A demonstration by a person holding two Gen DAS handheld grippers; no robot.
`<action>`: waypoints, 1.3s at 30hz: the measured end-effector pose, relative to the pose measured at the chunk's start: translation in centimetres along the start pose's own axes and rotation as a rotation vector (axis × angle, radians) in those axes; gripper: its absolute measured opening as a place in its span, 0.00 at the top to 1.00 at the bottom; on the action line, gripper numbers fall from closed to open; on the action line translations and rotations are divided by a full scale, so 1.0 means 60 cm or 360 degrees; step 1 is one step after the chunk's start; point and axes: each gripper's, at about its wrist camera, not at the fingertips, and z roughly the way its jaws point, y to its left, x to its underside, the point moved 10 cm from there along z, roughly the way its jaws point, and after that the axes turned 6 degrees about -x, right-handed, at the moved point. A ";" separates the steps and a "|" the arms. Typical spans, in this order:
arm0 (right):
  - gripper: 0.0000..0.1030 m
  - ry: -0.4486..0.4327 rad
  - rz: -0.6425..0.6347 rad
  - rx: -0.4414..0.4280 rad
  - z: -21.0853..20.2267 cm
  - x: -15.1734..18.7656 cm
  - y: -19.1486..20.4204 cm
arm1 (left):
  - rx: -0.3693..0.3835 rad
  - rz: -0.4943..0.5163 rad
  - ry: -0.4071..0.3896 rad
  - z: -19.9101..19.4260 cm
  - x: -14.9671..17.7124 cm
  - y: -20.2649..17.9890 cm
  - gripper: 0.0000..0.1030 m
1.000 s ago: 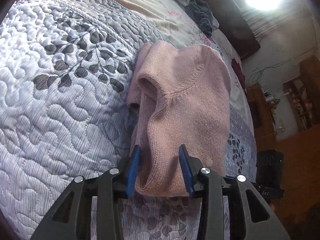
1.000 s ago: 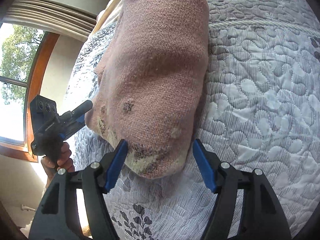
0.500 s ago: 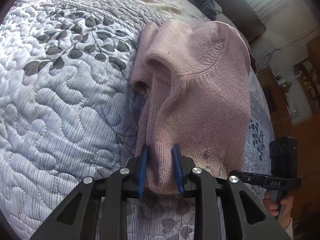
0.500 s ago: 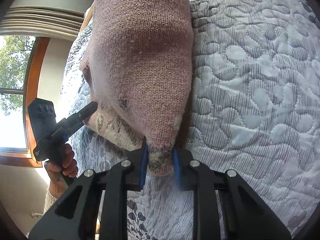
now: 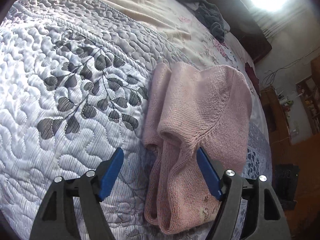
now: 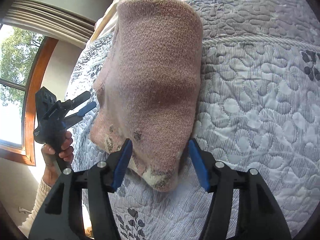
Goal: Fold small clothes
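A pink knitted sweater point(image 5: 200, 124) lies folded in a long bundle on the quilted bedspread point(image 5: 60, 100). My left gripper point(image 5: 160, 156) stands open at its near end, blue pads apart, the right pad against the knit and the left pad over bare quilt. In the right wrist view the same sweater point(image 6: 156, 76) lies lengthwise, its patterned cream hem nearest. My right gripper point(image 6: 160, 146) is open, its fingers on either side of that hem without closing on it. The left gripper point(image 6: 80, 108) shows there too, held in a hand at the sweater's left edge.
A dark grey garment point(image 5: 208, 18) lies crumpled at the far side of the bed on a cream sheet point(image 5: 140, 2). A dark headboard point(image 5: 254, 32) and wooden furniture point(image 5: 280, 116) stand to the right. A wood-framed window point(image 6: 22, 92) is at the left.
Both grippers were shut on the sweater's near edge half a second ago; both have now opened and let it go. The sweater lies flatter on the quilt.
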 end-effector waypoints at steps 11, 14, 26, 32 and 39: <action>0.26 -0.0056 0.0045 -0.0121 -0.001 -0.083 -0.007 | 0.0314 -0.0096 0.0147 0.084 -0.042 -0.024 0.27; 0.23 -0.0060 0.0059 -0.0149 0.007 -0.096 -0.011 | 0.0329 -0.0014 0.0187 0.101 -0.035 -0.041 0.27; 0.08 -0.0043 0.0224 -0.0323 0.084 -0.125 -0.028 | 0.0559 0.0018 0.0275 0.120 -0.015 -0.068 0.36; 0.43 -0.0067 0.0243 -0.0396 0.058 -0.127 -0.021 | 0.0696 -0.0060 0.0238 0.100 0.002 -0.072 0.53; 0.50 -0.0122 0.0149 -0.0436 -0.033 -0.096 0.003 | 0.0815 -0.0008 0.0186 0.046 0.041 -0.145 0.56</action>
